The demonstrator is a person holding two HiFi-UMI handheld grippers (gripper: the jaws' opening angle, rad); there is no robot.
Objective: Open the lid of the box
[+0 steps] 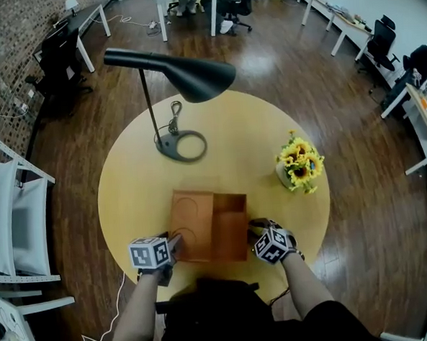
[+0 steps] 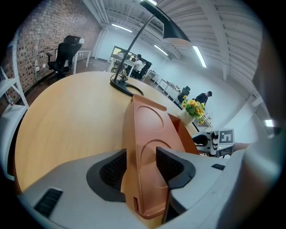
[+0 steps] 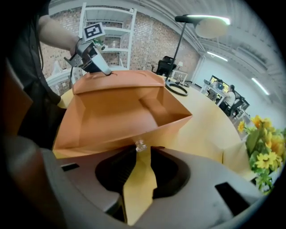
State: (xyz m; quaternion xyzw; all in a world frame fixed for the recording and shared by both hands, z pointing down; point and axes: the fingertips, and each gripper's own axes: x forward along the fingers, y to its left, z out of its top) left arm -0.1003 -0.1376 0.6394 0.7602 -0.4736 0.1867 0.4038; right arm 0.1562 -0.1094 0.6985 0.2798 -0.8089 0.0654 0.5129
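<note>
The box (image 1: 230,226) stands open on the worktop (image 1: 128,193). The left claw (image 2: 140,157) pinches the lid (image 1: 191,221), apparently to hold it swung outward. The right claw (image 3: 143,154), narrowly apart and empty, sits at the box's wall.

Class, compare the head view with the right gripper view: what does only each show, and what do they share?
Only the head view: the round outline of the table and the marker cube of the right gripper. Only the right gripper view: that gripper's jaws apart over tabletop, a clear knob at their tips. Both: the open box, the left gripper at its lid, the lamp, the sunflowers.
</note>
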